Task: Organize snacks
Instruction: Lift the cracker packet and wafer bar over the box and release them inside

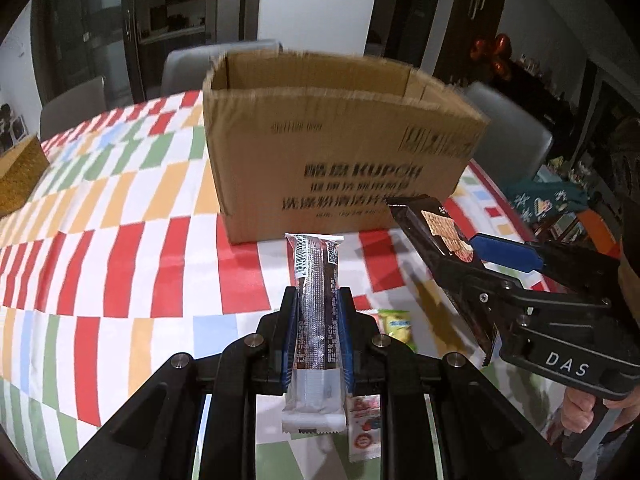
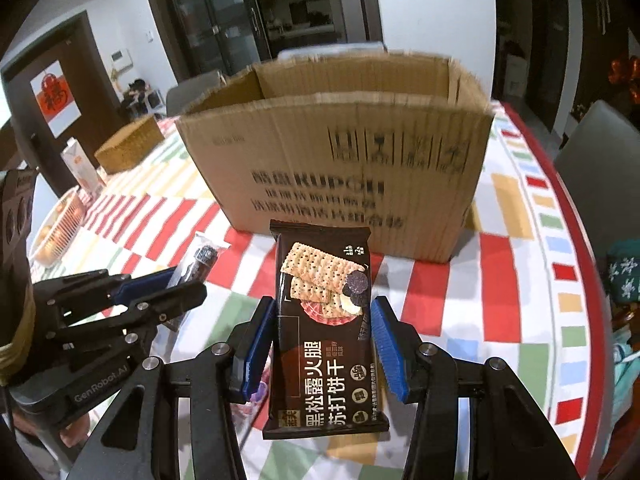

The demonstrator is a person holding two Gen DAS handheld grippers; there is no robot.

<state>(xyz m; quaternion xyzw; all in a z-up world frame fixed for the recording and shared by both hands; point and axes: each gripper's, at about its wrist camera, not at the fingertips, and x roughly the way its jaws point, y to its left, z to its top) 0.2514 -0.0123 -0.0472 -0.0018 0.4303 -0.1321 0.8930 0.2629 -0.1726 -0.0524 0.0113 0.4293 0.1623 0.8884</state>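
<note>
An open cardboard box (image 1: 340, 148) (image 2: 352, 168) stands on the checked tablecloth ahead of both grippers. My left gripper (image 1: 318, 300) is shut on a long silver and dark snack bar (image 1: 316, 280), held edge-up above the table; the same bar (image 2: 202, 258) shows at the left of the right wrist view. My right gripper (image 2: 324, 312) is shut on a dark cracker packet (image 2: 326, 332) with crackers pictured on its front. In the left wrist view that packet (image 1: 436, 232) sticks out of the right gripper toward the box's near right corner.
Small snack packets lie on the cloth under the left gripper: a green one (image 1: 396, 324) and a white and red one (image 1: 364, 428). A woven basket (image 2: 128, 148), a carton (image 2: 82, 168) and a fruit tray (image 2: 60, 224) stand at the left. Grey chairs (image 1: 508, 128) ring the table.
</note>
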